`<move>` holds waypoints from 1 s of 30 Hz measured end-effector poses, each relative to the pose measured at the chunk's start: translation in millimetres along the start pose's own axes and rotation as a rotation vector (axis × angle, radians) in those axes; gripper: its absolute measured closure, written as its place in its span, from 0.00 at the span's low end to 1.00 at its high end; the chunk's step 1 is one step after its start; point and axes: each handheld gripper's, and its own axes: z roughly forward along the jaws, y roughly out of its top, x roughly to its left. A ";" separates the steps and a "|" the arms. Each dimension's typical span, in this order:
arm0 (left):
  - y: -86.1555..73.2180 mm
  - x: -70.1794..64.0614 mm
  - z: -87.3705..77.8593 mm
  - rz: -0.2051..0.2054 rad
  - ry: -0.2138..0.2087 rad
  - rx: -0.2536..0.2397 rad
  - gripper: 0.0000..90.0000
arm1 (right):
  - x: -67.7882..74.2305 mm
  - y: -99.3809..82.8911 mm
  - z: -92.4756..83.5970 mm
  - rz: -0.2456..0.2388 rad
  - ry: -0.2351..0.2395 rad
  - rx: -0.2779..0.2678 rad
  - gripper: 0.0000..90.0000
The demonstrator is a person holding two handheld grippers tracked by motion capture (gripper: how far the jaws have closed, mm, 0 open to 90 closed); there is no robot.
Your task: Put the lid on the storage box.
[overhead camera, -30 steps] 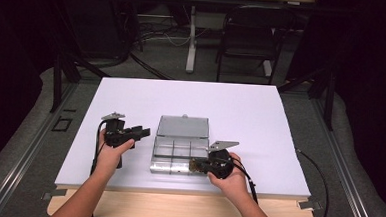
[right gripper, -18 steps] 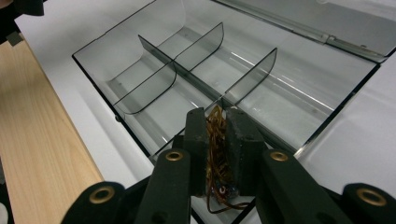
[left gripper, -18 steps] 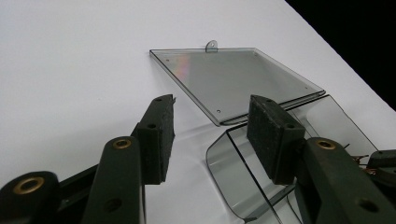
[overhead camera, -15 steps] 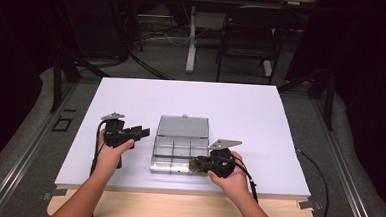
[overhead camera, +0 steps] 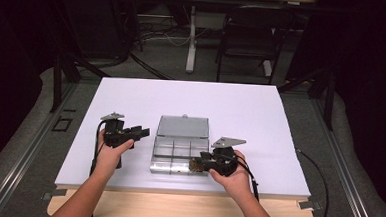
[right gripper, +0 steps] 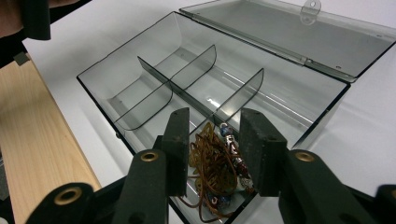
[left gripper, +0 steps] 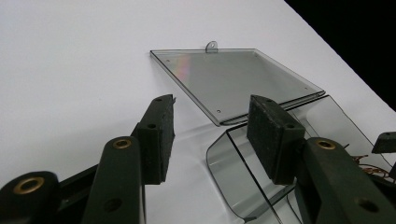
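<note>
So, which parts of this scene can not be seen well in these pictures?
- The bracelet in the right gripper view: its lower end is hidden behind the right gripper; whether the pads touch it cannot be told.
- In the high view the bracelet is too small to show detail.
- The box in the left gripper view: the left gripper and the bottom edge cut off its compartments.

A dark chair point(overhead camera: 248, 39) stands on grey floor point(overhead camera: 193, 71) behind.
</note>
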 end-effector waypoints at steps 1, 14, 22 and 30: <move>0.0 0.0 0.0 0.000 0.000 0.000 0.57 | -0.1 0.4 -0.5 -0.001 0.003 -0.002 0.69; -0.1 0.0 -0.4 0.001 -0.001 0.000 0.57 | -3.3 3.0 -5.6 -0.001 -0.006 -0.036 0.59; 0.1 0.1 -0.9 -0.003 -0.001 -0.001 0.57 | -5.7 4.7 -10.0 0.017 -0.014 -0.041 0.59; 0.7 -0.1 -2.1 -0.002 0.001 -0.006 0.57 | -11.6 5.3 -13.9 0.016 -0.048 -0.051 0.55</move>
